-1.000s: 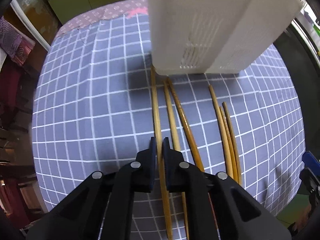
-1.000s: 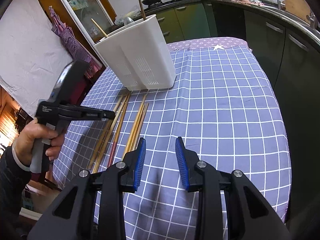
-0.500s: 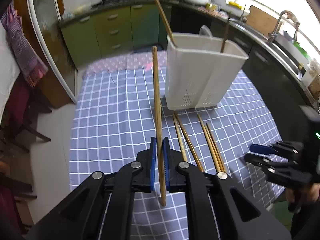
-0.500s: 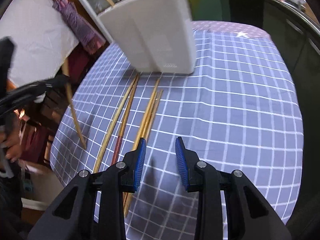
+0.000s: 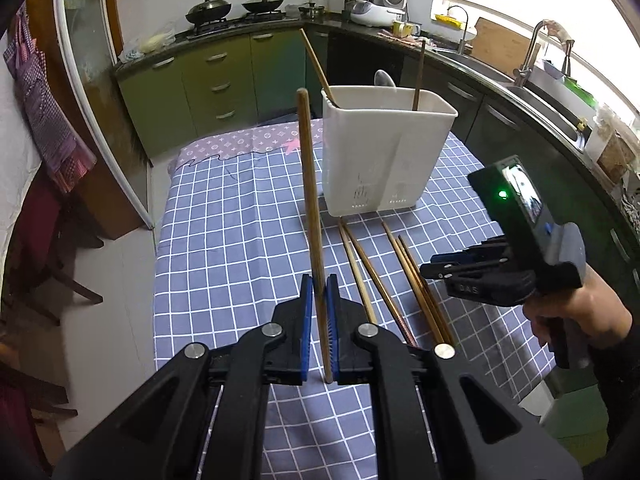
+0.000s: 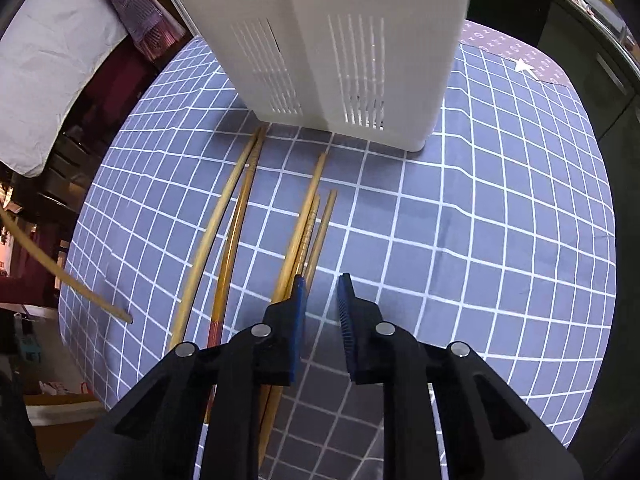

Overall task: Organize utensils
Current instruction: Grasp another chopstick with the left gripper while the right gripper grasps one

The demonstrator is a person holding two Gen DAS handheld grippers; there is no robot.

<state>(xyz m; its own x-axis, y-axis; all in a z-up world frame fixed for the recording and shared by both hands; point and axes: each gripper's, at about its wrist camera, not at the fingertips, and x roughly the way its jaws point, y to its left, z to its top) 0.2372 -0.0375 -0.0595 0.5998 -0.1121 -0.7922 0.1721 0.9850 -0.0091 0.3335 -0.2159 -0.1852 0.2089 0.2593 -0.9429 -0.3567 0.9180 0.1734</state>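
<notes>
Kitchen, checked-cloth desk point(image 5: 224, 216). Left tool point(image 5: 319, 292) clamps one chopstick point(image 5: 310, 200) upright before white utensil holder point(image 5: 384, 152). Five loose chopsticks point(image 6: 304, 224) lie before holder; right tool point(image 6: 322, 292), jaws just narrowing, nothing between them.

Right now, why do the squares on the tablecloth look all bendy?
In the right wrist view, the fisheye lens bulges the tablecloth grid and bows the chopsticks; in the left wrist view, the window glares white, yet the held chopstick looks sharp.
</notes>
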